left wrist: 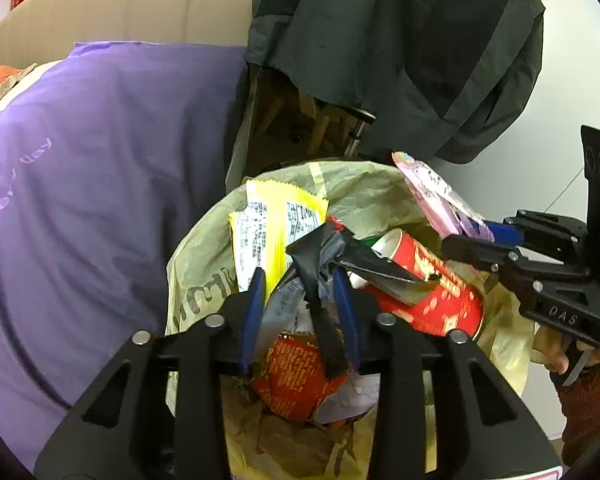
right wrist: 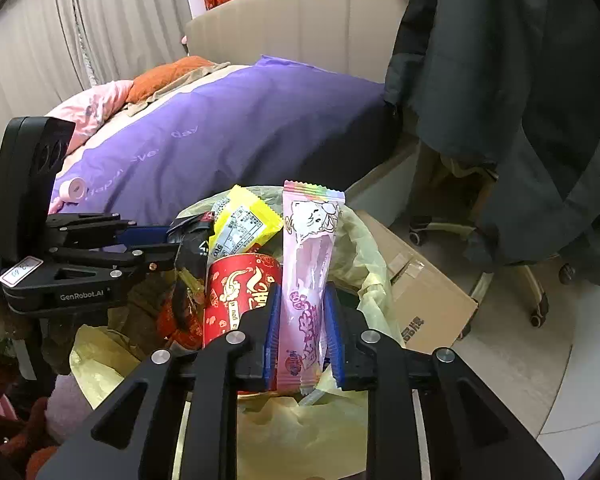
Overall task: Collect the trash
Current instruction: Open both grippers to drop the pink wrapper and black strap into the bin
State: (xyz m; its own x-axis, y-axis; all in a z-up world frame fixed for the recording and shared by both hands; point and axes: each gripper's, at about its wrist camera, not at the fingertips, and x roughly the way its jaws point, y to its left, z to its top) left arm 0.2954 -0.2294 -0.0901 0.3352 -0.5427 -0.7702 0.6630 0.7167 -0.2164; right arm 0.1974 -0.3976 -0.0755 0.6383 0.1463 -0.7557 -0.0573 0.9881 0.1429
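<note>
Beside a purple-covered bed [right wrist: 228, 128] – left gripper [left wrist: 300, 312] clamps black wrapper [left wrist: 320, 276], right gripper [right wrist: 302, 332] pink wrapper [right wrist: 308, 264].

A bed with a purple cover [right wrist: 236, 136] lies ahead and left of the tongs, a beige headboard [right wrist: 300, 16] behind it. Pale curtains [right wrist: 60, 32] hang far left. A dark coat [right wrist: 512, 92] drapes over a chair [right wrist: 532, 284] ahead right, on a light tiled floor [right wrist: 572, 392]. A cardboard box [right wrist: 424, 292] sits just right.
</note>
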